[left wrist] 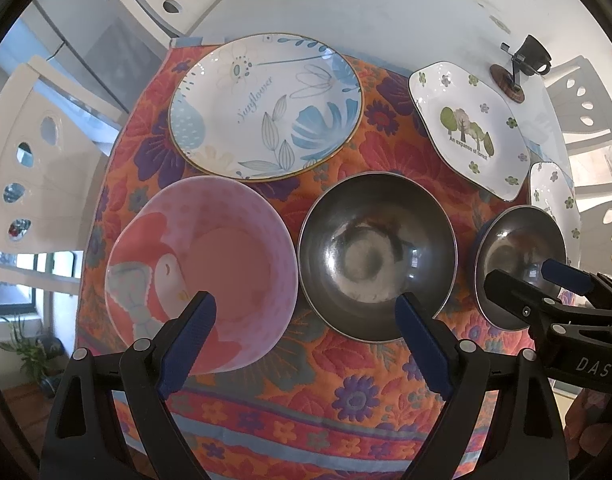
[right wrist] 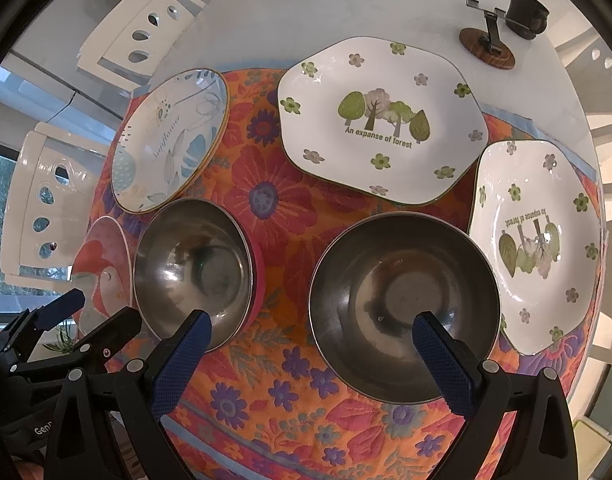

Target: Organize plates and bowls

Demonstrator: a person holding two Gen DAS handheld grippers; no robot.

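Note:
On a flowered orange cloth (left wrist: 265, 412) stand a pink penguin bowl (left wrist: 225, 252), a steel bowl (left wrist: 376, 256) and a second steel bowl (left wrist: 518, 256). Behind them lie a round "Sunflower" plate (left wrist: 265, 108) and a white forest plate (left wrist: 470, 128); a second forest plate (right wrist: 538, 240) lies at the right. My left gripper (left wrist: 306, 316) is open and empty, above the gap between the pink bowl and the middle steel bowl. My right gripper (right wrist: 312, 336) is open and empty, between the two steel bowls (right wrist: 193, 264) (right wrist: 404, 304).
The cloth covers part of a round white table (left wrist: 386, 12). A dark cup (right wrist: 526, 12) and a small stand on a wooden disc (right wrist: 488, 50) are at the far right. White chairs (left wrist: 37, 168) surround the table.

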